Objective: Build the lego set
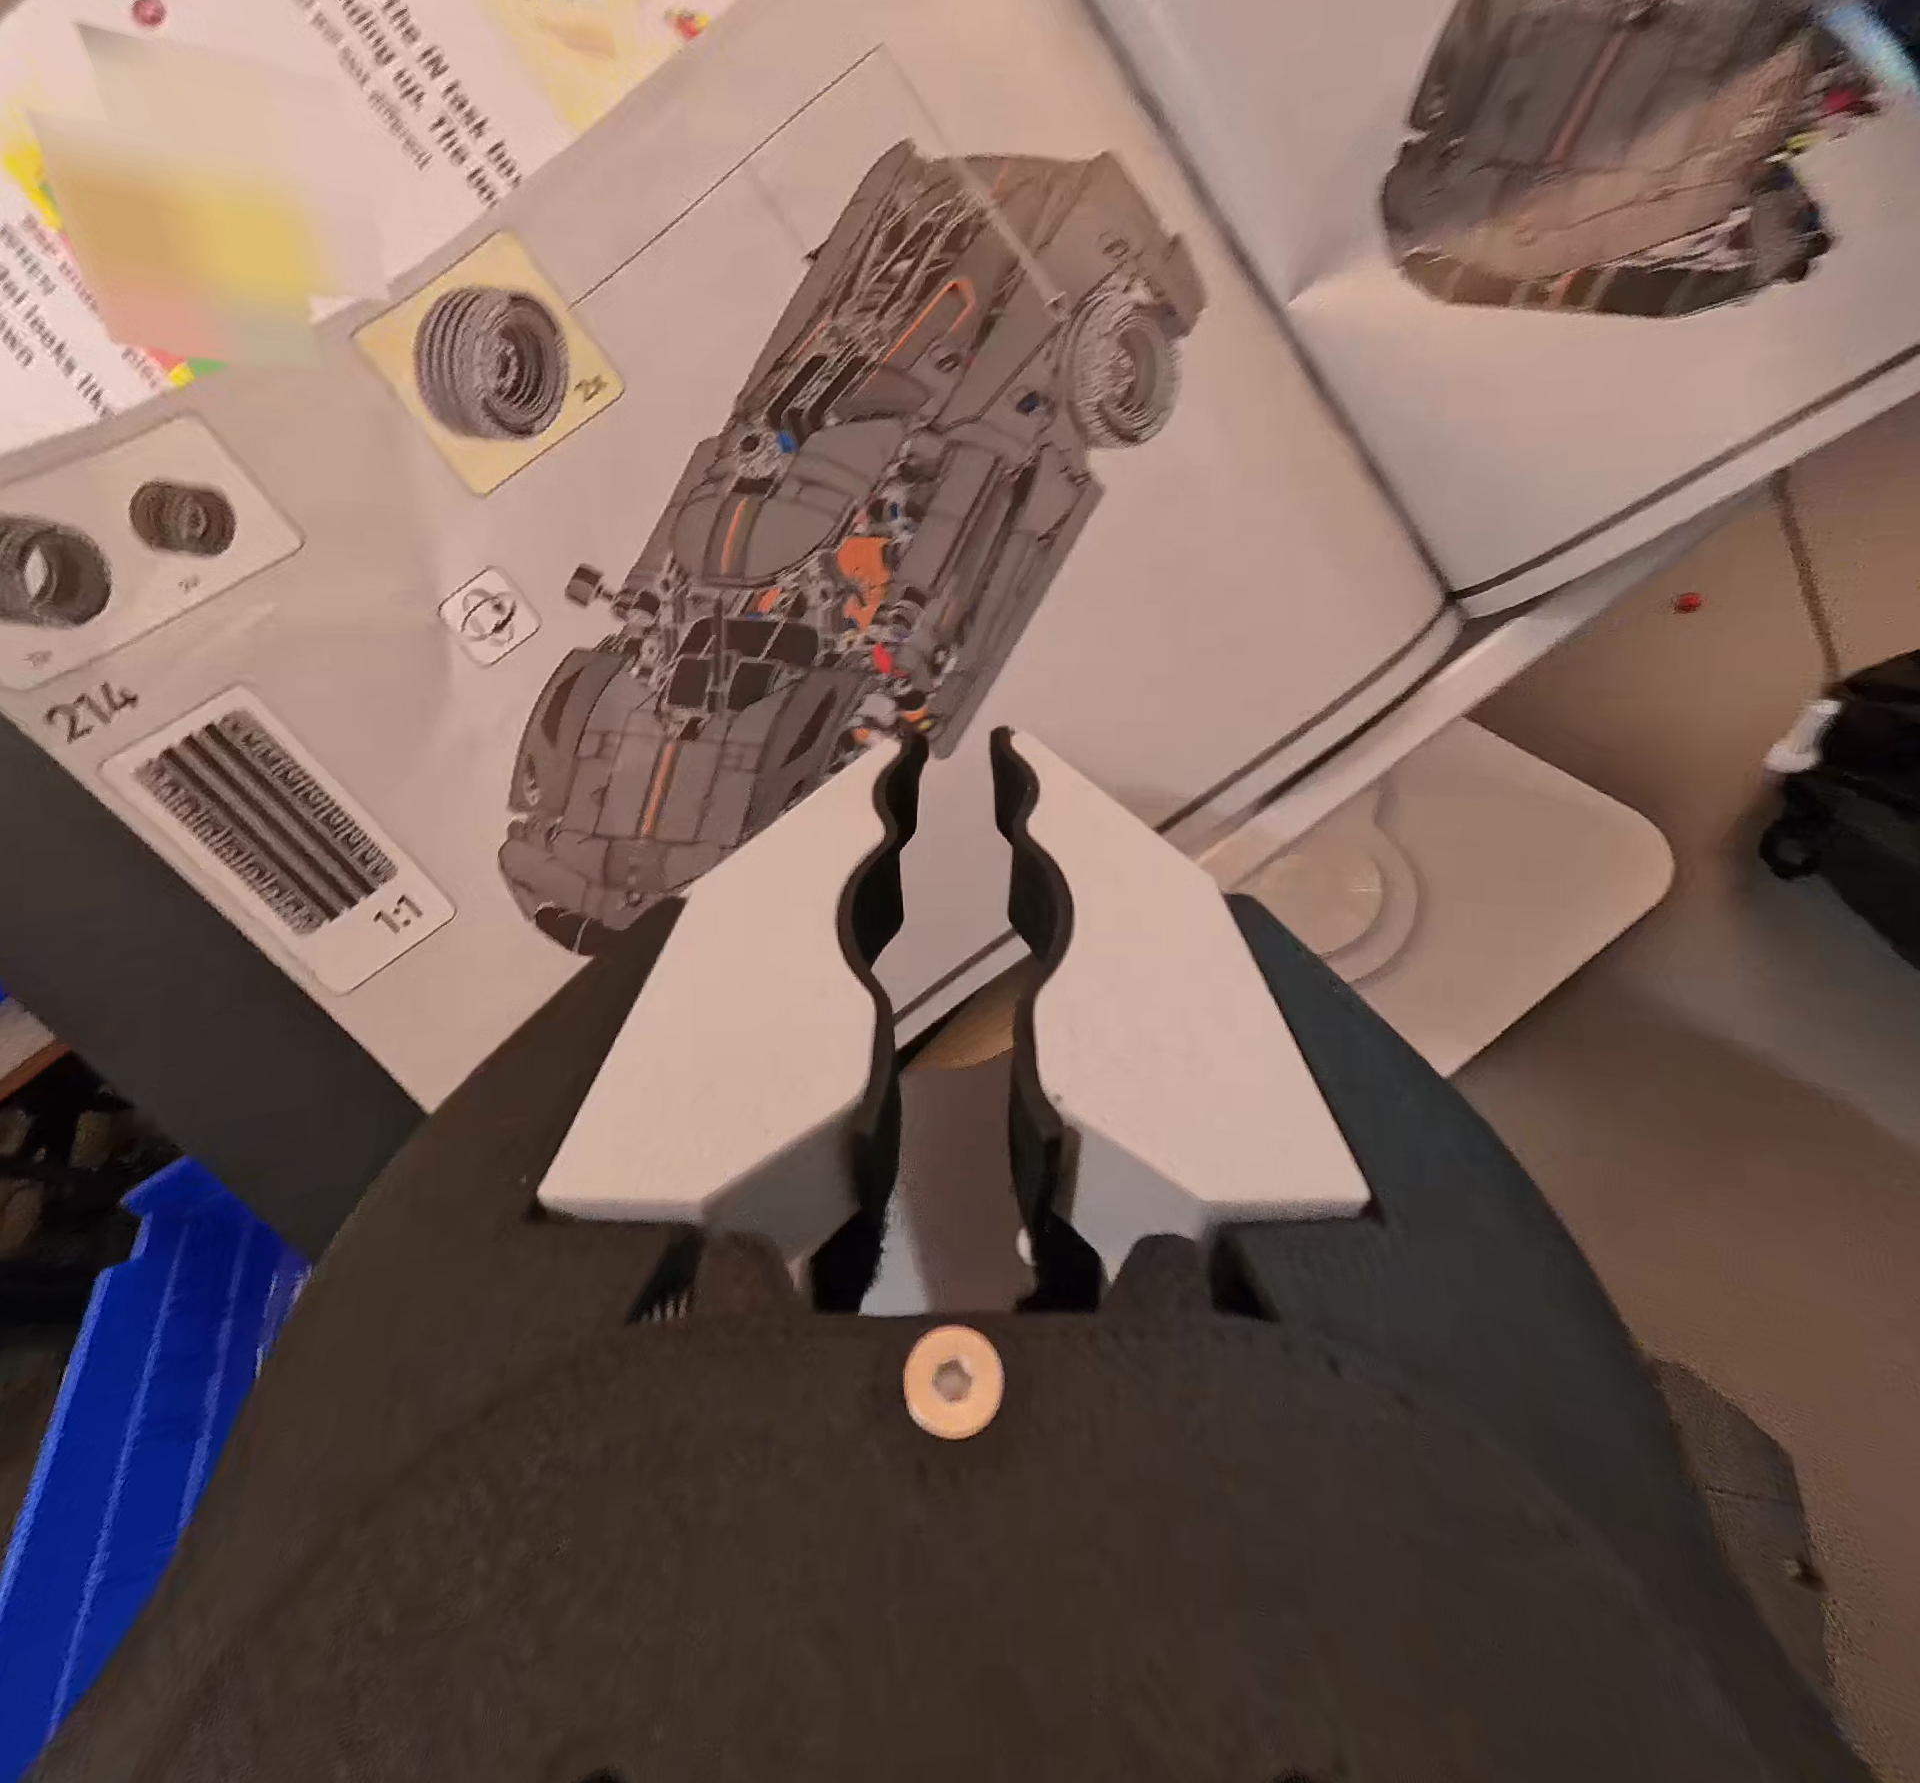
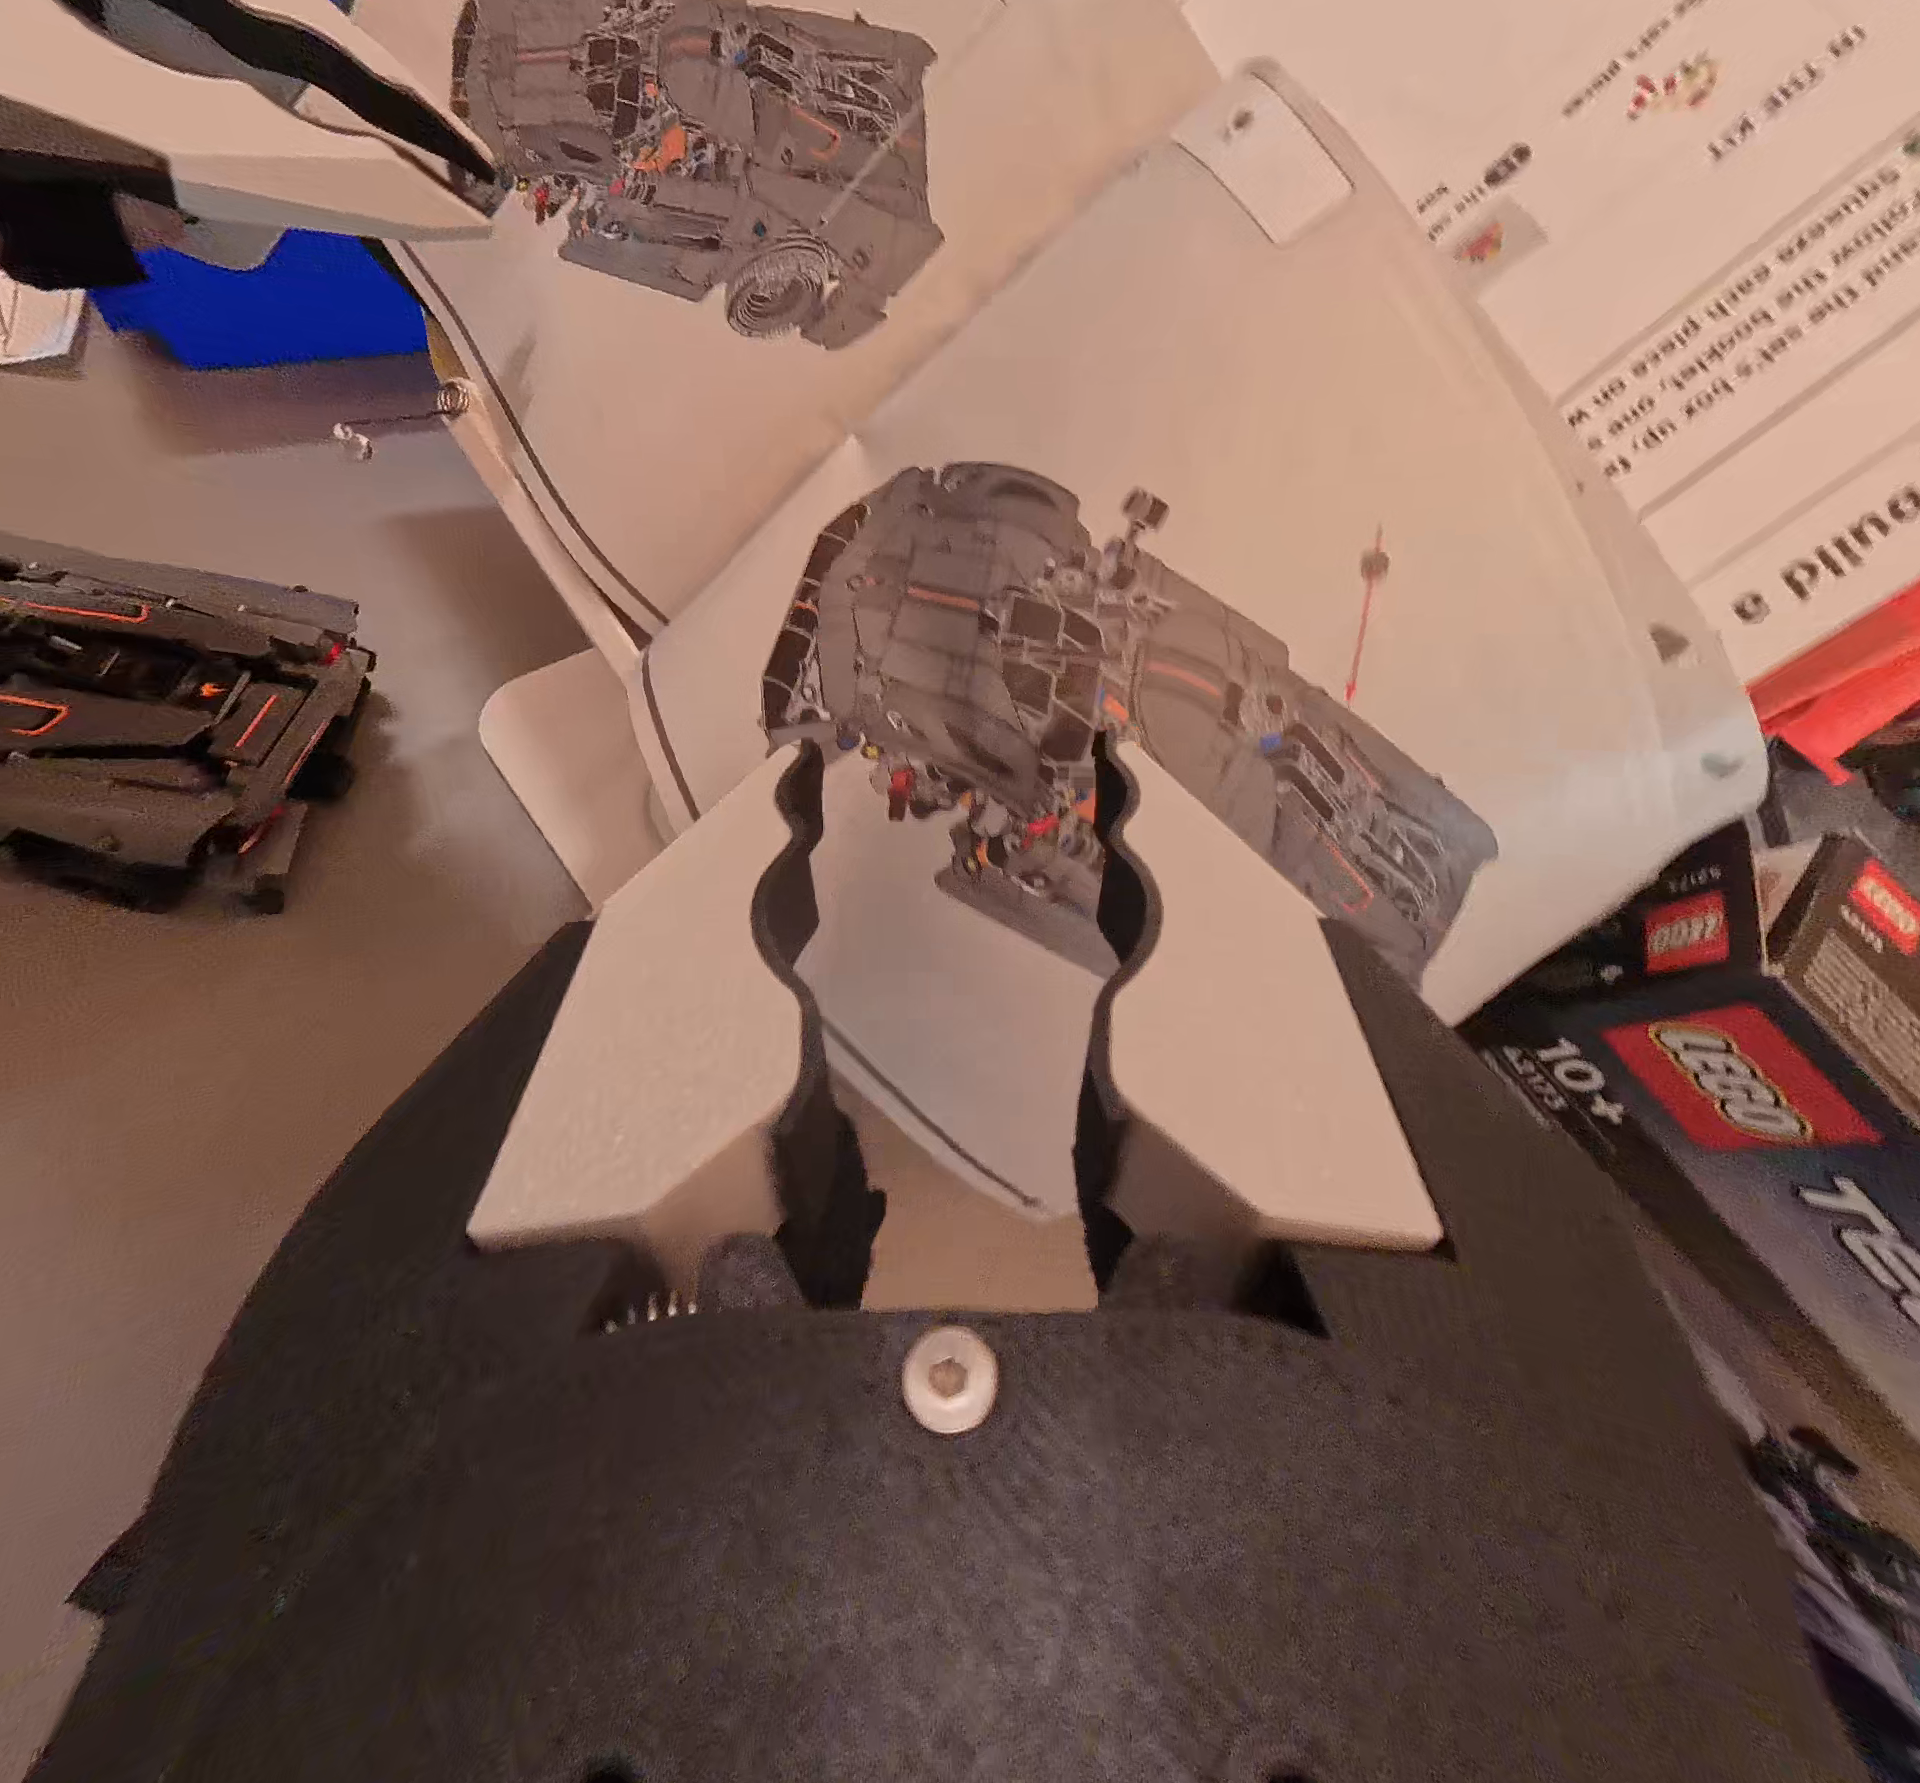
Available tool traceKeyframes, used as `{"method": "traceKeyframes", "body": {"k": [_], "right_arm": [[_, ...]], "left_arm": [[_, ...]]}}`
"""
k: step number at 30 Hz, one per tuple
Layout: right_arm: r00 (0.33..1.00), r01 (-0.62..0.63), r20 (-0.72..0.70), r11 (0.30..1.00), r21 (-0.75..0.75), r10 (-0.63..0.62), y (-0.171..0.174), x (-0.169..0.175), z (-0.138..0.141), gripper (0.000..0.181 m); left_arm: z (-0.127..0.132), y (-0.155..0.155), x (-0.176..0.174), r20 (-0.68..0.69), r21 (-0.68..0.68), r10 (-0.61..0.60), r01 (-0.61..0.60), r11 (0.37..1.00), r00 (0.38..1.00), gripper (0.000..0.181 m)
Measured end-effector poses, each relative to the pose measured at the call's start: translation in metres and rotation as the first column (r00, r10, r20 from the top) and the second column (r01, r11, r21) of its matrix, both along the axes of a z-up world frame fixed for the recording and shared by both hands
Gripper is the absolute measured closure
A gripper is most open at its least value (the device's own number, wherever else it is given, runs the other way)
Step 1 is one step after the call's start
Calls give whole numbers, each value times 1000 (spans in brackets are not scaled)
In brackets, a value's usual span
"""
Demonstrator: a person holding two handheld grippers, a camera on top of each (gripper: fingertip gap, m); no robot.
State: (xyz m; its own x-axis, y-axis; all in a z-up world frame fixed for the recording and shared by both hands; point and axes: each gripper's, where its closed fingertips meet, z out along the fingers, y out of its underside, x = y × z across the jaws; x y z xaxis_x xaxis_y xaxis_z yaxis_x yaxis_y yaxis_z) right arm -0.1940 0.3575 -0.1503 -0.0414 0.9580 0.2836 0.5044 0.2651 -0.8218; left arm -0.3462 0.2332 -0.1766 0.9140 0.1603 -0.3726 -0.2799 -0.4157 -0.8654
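An open instruction booklet stands on a white stand, its pages showing drawings of a dark grey car. My left gripper is nearly shut, with a narrow gap between the pads and nothing in it. Its tips are at the lower part of the left page, and it also shows at the top left of the right wrist view. My right gripper is open, with the lower corner of the curled right page lying between its fingers. The built dark grey and orange Lego car sits on the table to the left.
Lego boxes lie at the right. A blue bin stands behind the left gripper, and it also shows in the left wrist view. Printed sheets lean behind the booklet. The white stand base juts out under it. A small red piece lies on the table. My hands' fingertips stand some 20 centimetres from each other.
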Motion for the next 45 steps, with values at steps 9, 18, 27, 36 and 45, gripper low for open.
{"method": "traceKeyframes", "body": {"k": [9,18,27,36,45], "right_arm": [[999,-4,45,1000,7,4,-6,22,2,130],[994,-60,97,998,-1,60,-24,36,-13,128],[994,-77,76,997,2,77,-32,44,-8,123],[992,-96,85,995,-1,96,-41,71,-10,124],[960,-78,263,995,-69,93,-43,135,-97,124]], "left_arm": [[-8,33,67,-38,-72,-160,157,985,986,164],[-34,56,87,-50,-171,-197,186,968,979,160],[-28,52,91,-38,-144,-167,160,977,985,158],[-17,43,105,-37,-151,-186,179,972,982,152],[-55,24,222,211,-207,-399,440,874,892,149]]}}
